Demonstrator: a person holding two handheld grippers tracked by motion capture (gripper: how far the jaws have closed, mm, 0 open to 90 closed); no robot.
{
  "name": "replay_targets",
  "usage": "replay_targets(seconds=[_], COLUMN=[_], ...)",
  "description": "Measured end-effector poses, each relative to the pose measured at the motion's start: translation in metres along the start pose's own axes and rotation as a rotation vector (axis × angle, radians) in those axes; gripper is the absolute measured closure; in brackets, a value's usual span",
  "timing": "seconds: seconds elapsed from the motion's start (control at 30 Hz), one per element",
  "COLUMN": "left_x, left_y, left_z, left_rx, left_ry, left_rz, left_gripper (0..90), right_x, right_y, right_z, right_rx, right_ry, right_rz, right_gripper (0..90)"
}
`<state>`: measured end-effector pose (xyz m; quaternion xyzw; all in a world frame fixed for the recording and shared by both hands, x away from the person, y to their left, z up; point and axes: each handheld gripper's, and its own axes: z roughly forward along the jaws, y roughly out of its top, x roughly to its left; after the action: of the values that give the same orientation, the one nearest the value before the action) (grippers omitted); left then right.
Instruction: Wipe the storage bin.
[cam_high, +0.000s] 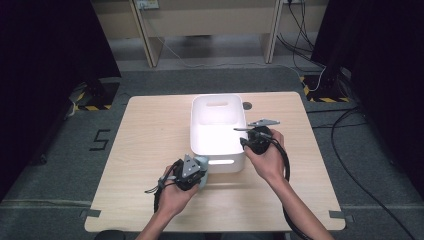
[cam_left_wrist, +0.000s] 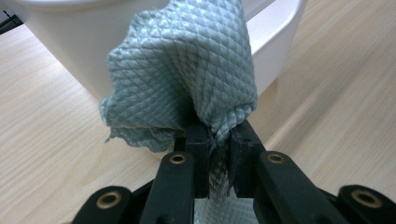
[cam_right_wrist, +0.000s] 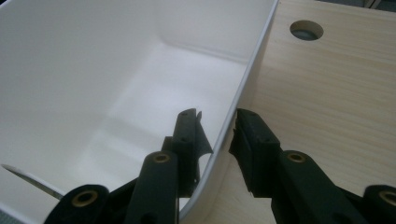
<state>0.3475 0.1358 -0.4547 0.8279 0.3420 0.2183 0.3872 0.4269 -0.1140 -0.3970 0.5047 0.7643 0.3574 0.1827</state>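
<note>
A white plastic bin (cam_high: 217, 98) stands in the middle of the wooden table, and it looks empty inside (cam_right_wrist: 93, 70). My left gripper (cam_high: 199, 172) rests just in front of the bin's near left corner. It is shut on a bunched grey-green quilted cloth (cam_left_wrist: 187, 70), which rises from the jaws (cam_left_wrist: 219, 140) against the bin's outer wall (cam_left_wrist: 70, 42). My right gripper (cam_high: 245, 142) is at the bin's right wall near the front. In the right gripper view its jaws (cam_right_wrist: 219, 126) straddle the rim, one inside and one outside, with small gaps to the wall.
The table (cam_high: 150, 130) has a round cable hole (cam_high: 247, 105) behind the bin's right corner (cam_right_wrist: 306, 29). Bare wood lies to the left and right of the bin. Dark stands, cables and a floor mark surround the table.
</note>
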Motion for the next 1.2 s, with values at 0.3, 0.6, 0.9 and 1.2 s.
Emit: replay_targets(seconds=[0.3,0.6,0.9,1.2], left_x=[-0.002,-0.001,0.0,-0.001], left_y=[-0.001,-0.005,-0.01,-0.015], left_z=[0.006,0.012,0.019,0.027], left_rx=[0.007,0.02,0.039,0.057], left_ry=[-0.007,-0.009,-0.015,-0.018], left_rz=[-0.017,-0.022,-0.034,-0.045], left_gripper=[80.7,80.7,80.8,80.8], right_x=[0.001,0.002,0.003,0.004], right_y=[-0.001,0.0,0.0,0.0], right_z=[0.0,0.001,0.001,0.001], right_rx=[-0.005,-0.004,-0.008,-0.008], right_ry=[-0.001,0.005,0.006,0.004], right_rz=[0.007,0.011,0.009,0.007], right_gripper=[70.2,69.6,69.2,68.8])
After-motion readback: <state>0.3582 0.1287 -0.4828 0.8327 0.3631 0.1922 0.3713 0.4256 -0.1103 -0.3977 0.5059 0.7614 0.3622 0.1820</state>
